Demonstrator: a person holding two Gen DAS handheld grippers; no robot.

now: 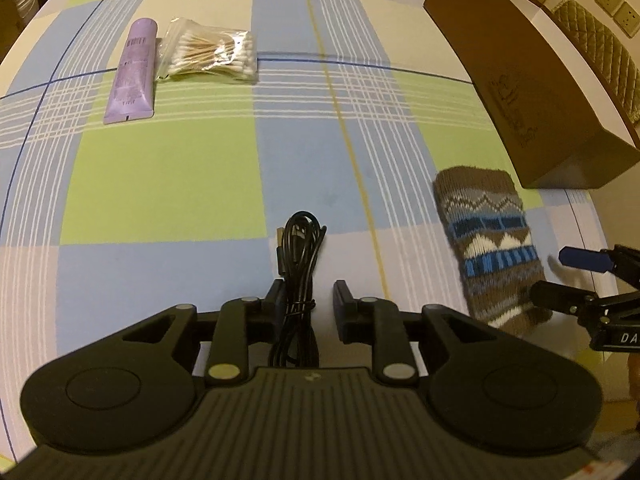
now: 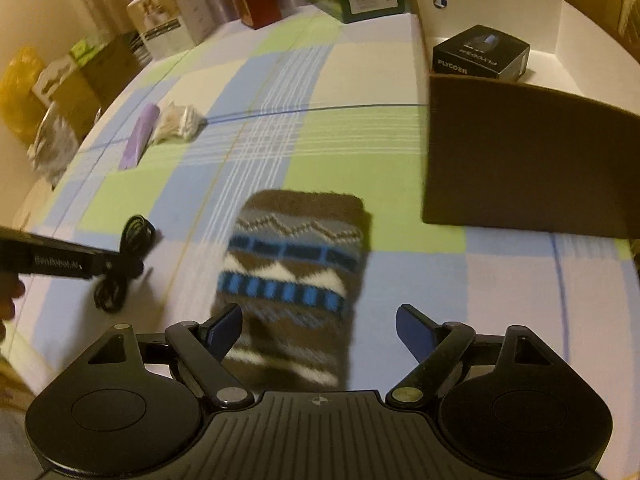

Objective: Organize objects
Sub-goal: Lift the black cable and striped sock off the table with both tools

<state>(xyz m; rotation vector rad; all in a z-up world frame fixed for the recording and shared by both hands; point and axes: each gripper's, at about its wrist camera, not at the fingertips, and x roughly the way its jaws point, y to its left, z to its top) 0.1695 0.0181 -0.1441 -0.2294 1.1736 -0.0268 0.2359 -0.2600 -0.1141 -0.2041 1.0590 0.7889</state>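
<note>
Your left gripper (image 1: 306,300) has its jaws a little apart with the coiled black cable (image 1: 298,276) lying between them; the pads are not pressing on it, so nothing is held there. Your right gripper (image 2: 318,332) stands wide apart, and the knitted sock (image 2: 292,280) lies flat between its fingers and just ahead, not gripped. Beyond the sock and to the right sits the cardboard box (image 2: 520,168), open, with a small black carton (image 2: 480,54) inside. Far ahead to the left lie the purple tube (image 1: 132,70) and the bag of cotton swabs (image 1: 212,50), touching each other. This looks like the pick-up step: you would next close on cable and sock, then lift them toward the box.
</note>
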